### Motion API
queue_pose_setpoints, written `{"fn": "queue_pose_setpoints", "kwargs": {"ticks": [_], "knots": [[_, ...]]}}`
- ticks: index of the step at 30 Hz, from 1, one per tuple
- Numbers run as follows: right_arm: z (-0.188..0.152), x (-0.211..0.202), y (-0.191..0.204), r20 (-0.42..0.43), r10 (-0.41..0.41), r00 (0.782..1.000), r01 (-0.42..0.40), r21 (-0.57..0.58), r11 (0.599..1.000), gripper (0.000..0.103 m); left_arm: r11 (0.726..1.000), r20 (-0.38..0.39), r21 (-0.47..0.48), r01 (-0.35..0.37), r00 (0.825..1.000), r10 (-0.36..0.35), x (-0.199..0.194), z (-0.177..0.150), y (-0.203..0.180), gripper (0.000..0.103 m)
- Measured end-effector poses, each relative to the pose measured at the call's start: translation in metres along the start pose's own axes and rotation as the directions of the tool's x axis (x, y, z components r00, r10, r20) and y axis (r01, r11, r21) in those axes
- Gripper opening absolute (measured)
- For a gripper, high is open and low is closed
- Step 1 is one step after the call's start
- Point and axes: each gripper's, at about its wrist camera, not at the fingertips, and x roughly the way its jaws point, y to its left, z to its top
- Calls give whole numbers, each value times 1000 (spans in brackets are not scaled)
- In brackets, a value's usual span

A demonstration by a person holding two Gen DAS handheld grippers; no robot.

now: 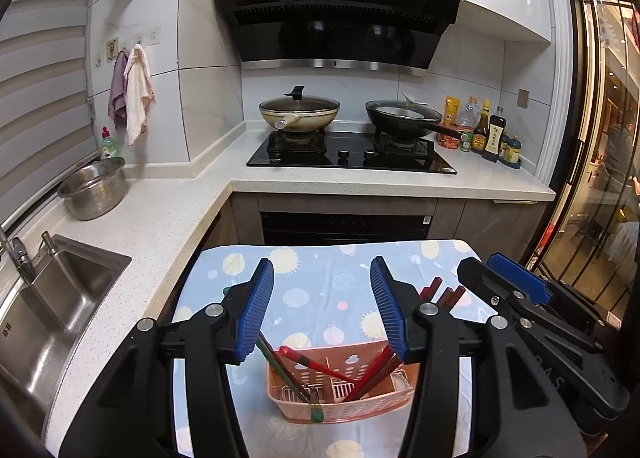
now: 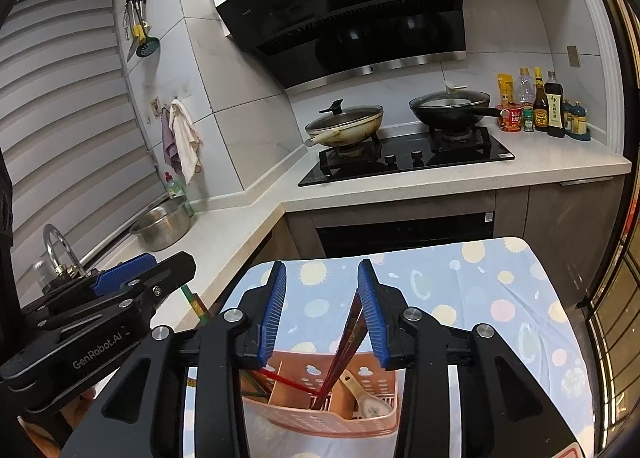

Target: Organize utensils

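A pink plastic utensil basket (image 1: 340, 398) stands on a small table with a blue dotted cloth (image 1: 328, 282). It holds several red and dark chopsticks (image 1: 372, 374) leaning to both sides. In the right wrist view the basket (image 2: 320, 414) also holds a ceramic spoon (image 2: 368, 398) beside chopsticks (image 2: 344, 342). My left gripper (image 1: 322, 282) is open and empty above the basket. My right gripper (image 2: 322, 286) is open and empty above it too; its fingers show at the right of the left wrist view (image 1: 516, 278).
An L-shaped white counter carries a sink (image 1: 52, 310), a steel colander (image 1: 94, 188), a gas stove (image 1: 352, 154) with two lidded pans, and sauce bottles (image 1: 488, 134). Glass doors (image 1: 600, 138) are at the right. Cloths hang on the wall (image 1: 134, 94).
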Motion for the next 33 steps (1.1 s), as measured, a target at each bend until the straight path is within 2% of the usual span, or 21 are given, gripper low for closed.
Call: {"fn": "queue_pose_setpoints", "kwargs": {"ticks": [4,7,13,18,24,29,33], "knots": [[0,-2,2,0,2,1000,-2,-3,1000,39,1000,0,1,-2,1000,2,-1,0,0,48],[-1,-6,3,4,1,1000,-1,-6,1000,46,1000,6,2,-7,1000,7,-4,-1,2,54],[-5,-16,5,10,-12,1000,13,-10,1000,52,1000,14,2,-18,1000,18,-16,-5,2,58],[-12,-31,3,12,-25,1000,26,-10,1000,58,1000,21,3,-31,999,31,-27,-12,2,69],[-24,-53,4,29,-58,998,59,-15,998,68,999,26,5,-34,999,34,-41,-23,0,73],[-33,-66,6,25,-76,997,77,-28,997,70,999,26,1,-47,999,47,-51,-33,-1,80],[-41,-72,8,15,-90,996,90,-42,995,71,998,23,0,-58,998,58,-57,-40,-1,80]]}}
